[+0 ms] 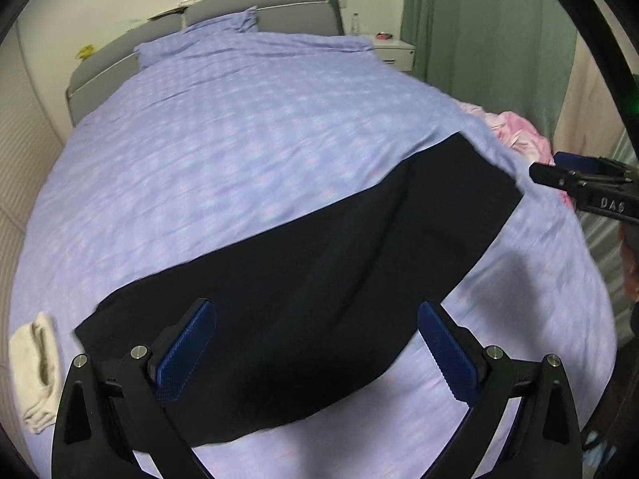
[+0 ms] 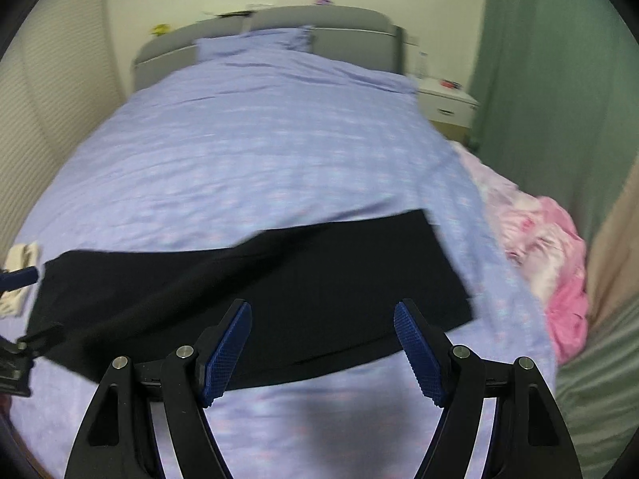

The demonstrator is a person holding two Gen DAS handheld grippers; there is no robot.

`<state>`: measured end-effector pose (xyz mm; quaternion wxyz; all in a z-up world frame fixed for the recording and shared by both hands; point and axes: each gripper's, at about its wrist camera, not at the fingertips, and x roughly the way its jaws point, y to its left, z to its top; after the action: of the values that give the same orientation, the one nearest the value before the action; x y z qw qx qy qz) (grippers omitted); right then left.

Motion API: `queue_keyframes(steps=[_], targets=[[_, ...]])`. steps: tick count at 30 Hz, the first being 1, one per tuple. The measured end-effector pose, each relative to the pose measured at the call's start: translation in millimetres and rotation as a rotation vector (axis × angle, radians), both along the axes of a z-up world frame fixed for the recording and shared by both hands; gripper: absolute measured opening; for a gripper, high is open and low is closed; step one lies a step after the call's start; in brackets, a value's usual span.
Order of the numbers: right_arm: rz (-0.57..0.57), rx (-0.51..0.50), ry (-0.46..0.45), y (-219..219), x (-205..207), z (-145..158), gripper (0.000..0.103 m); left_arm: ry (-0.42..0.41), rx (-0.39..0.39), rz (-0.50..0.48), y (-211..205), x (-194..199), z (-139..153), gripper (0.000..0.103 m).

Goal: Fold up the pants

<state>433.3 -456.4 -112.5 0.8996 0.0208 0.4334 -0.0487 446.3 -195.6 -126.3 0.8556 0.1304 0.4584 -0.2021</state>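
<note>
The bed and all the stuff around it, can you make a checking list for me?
Surface: bed under a lilac cover, lightly wrinkled.
Job's things: black pants lying flat across the near end.
Clutter: cream cloth at the left edge; pink bedding bunched on the right.
Grippers: left gripper open above the pants; right gripper open above the pants; neither is holding anything.
Cables: nothing seen.
Surroundings: grey headboard, pillow, white nightstand with a bottle, green curtain.

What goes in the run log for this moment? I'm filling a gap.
left gripper: open | right gripper: open | black pants: flat on bed, unheld
</note>
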Motion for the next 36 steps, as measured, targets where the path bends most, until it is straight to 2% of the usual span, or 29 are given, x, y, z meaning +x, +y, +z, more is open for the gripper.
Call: queue_keyframes(steps=[5, 10, 12, 15, 17, 18, 21, 24, 25, 26, 31, 33, 34, 36], targets=[[-0.014, 0.02, 0.001, 109.3, -5.8, -5.1, 0.075, 0.018, -0.006, -0.055, 108.9, 5.6, -1.9, 0.103], [-0.067, 0.079, 0.014, 203.6, 2.0, -22.5, 0.075, 0.03, -0.022, -0.169, 208.5, 31.8, -1.2, 0.103], [-0.074, 0.096, 0.02, 241.7, 10.6, -32.9, 0.075, 0.036, -0.01, -0.226, 238.0, 49.5, -5.7, 0.103], [-0.075, 0.133, 0.038, 290.5, 30.5, -51.7, 0.075, 0.086, 0.059, -0.35, 268.7, 78.7, -22.6, 0.1], [-0.062, 0.153, 0.032, 319.6, 45.9, -62.7, 0.075, 0.115, 0.082, -0.39, 279.2, 96.3, -31.9, 0.092], [-0.058, 0.154, 0.032, 335.2, 55.2, -69.6, 0.075, 0.134, 0.079, -0.402, 288.2, 110.5, -37.8, 0.091], [-0.032, 0.165, 0.03, 371.6, 74.7, -84.1, 0.075, 0.146, 0.025, -0.408, 303.9, 136.0, -48.8, 0.089], [-0.008, 0.17, 0.038, 394.8, 92.6, -98.5, 0.075, 0.167, -0.017, -0.398, 318.2, 158.2, -65.3, 0.081], [-0.004, 0.171, 0.04, 399.3, 96.7, -101.7, 0.075, 0.187, -0.03, -0.392, 321.2, 164.3, -71.0, 0.075], [-0.004, 0.173, 0.046, 404.5, 101.6, -107.2, 0.075, 0.211, -0.05, -0.376, 326.7, 170.9, -78.7, 0.07], [-0.034, 0.222, 0.074, 413.1, 115.1, -125.8, 0.075, 0.294, -0.17, -0.276, 357.0, 189.3, -110.6, 0.067], [-0.043, 0.228, 0.08, 416.6, 118.5, -131.3, 0.075, 0.344, -0.208, -0.235, 367.2, 196.7, -126.0, 0.062], [-0.044, 0.229, 0.085, 418.1, 120.2, -133.1, 0.075, 0.365, -0.22, -0.218, 371.0, 198.6, -131.6, 0.056], [-0.047, 0.229, 0.09, 421.5, 122.4, -135.7, 0.075, 0.401, -0.265, -0.178, 378.2, 201.8, -143.5, 0.055]])
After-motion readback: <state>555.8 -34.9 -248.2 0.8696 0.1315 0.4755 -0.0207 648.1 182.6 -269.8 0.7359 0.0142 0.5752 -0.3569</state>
